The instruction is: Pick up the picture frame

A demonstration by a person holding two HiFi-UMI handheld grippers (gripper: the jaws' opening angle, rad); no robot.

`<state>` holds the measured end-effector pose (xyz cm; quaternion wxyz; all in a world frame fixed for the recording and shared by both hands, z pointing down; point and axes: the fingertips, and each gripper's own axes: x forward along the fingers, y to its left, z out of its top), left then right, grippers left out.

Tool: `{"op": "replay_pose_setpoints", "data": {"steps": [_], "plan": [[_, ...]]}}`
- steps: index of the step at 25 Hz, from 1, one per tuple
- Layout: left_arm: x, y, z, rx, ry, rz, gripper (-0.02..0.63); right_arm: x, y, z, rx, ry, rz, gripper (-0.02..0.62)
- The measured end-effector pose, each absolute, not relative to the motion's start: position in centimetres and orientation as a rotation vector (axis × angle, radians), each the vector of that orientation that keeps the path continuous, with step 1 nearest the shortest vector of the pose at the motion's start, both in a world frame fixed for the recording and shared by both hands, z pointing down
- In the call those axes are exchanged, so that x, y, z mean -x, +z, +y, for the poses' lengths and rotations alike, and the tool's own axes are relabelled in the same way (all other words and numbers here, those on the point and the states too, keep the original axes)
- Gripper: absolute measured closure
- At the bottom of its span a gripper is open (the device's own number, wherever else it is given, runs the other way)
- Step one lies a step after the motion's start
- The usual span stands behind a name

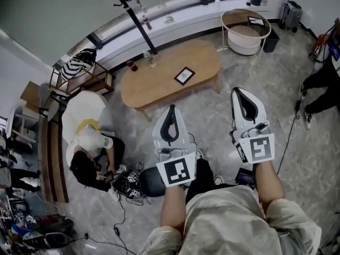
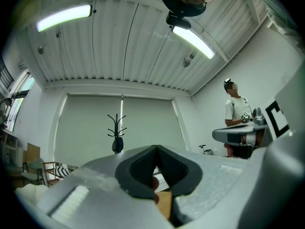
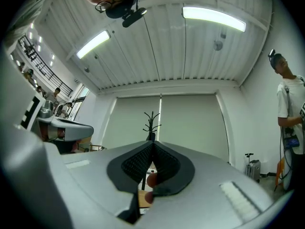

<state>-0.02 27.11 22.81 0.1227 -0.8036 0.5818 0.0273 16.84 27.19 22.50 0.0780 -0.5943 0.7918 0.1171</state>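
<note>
Picture frame (image 1: 184, 75) flat on table (image 1: 154, 86), inside its edges; bare floor (image 1: 212, 108) alongside.

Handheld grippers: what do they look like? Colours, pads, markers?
Both match. The left gripper and right gripper have white tapered shells, and their jaws are lined with black textured pads that form a teardrop outline. Each carries a white marker cube at its rear, printed with black squares. The person wears beige clothing; no sleeves cover the forearms.
</note>
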Motion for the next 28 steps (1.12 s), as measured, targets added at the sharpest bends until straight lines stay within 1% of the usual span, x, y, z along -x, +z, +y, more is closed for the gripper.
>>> {"op": "replay_pose_setpoints", "data": {"steps": [11,23,28], "plan": [[2.4,22.9,17.4,2.368,0.108,1.675,0.603,-14.5,22.6,17.7,1.831,0.359,2.367,0.594],[10.6,24.1,7.8,2.353,0.092,1.776,0.603,-6.8,23.1,7.4,1.811,0.361,2.447,0.594],[12.7,23.9,4.1,2.349,0.098,1.777,0.603,-4.9,23.0,3.7,1.822,0.356,2.448,0.594]]}}
